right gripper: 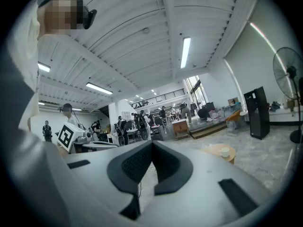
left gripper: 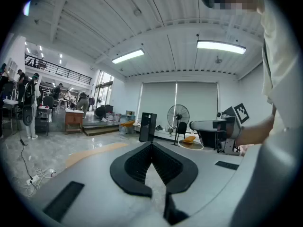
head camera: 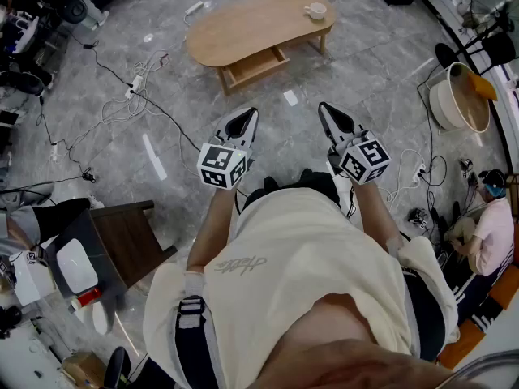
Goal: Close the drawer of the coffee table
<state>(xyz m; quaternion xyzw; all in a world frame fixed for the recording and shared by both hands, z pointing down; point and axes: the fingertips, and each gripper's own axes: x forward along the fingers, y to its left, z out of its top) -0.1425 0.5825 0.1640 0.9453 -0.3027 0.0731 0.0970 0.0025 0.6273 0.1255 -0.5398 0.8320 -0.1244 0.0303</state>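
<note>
Wooden coffee table (head camera: 243,27) ahead, only my head view shows its drawer (head camera: 256,66) open, right gripper view catches just tabletop (right gripper: 213,149) and cup (right gripper: 226,151), left gripper (head camera: 250,113) and right gripper (head camera: 323,107) jaws pressed together, empty, well apart from the drawer.

Empty, closed right gripper (right gripper: 152,144), coffee table (right gripper: 213,151) beyond.

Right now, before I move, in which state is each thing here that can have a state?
drawer: open, pulled out from under the coffee table.
left tool: shut, nothing in it, held in the air.
right tool: shut, nothing in it, held in the air.
cup: upright on the coffee table top.
</note>
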